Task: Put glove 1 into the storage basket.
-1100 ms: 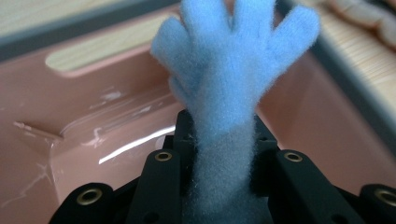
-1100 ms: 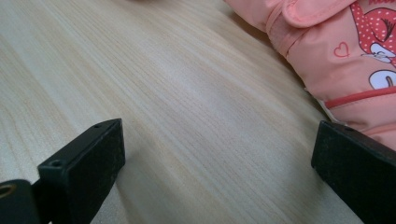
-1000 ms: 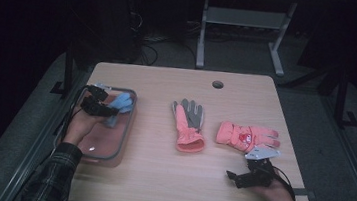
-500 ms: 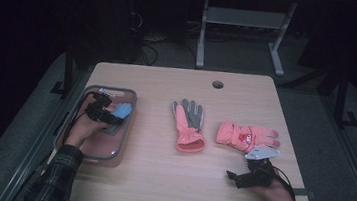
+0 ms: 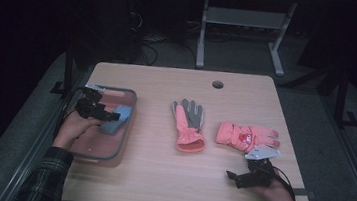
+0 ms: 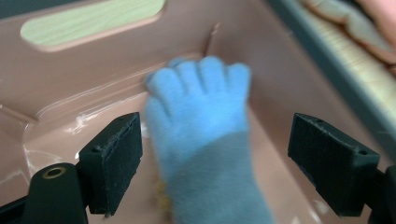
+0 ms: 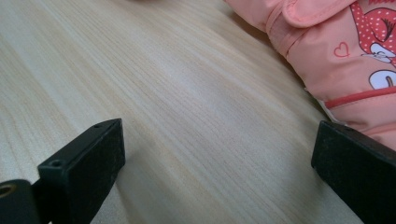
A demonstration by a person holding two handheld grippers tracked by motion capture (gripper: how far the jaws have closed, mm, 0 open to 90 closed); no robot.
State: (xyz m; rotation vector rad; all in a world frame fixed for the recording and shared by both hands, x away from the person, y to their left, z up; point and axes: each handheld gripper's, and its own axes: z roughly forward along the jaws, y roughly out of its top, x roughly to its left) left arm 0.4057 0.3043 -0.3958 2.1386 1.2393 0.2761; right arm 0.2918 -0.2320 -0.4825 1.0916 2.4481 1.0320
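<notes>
High view: three gloves are counted, one blue glove (image 5: 115, 119) lying in the pink bin (image 5: 110, 154) and two pink gloves (image 5: 188, 125) (image 5: 247, 136) laid on the wooden table (image 5: 168, 180), with a dark floor and a metal stand behind. The left gripper (image 6: 215, 158) has just been opening, its jaws parted wide beside the blue glove without pressing it. The right gripper (image 7: 219, 172) is rested open on the table near one pink glove.

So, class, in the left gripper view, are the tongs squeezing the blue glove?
No: the left tongs stand wide apart, with clear gaps on either side of the blue glove lying in the pink bin.
</notes>
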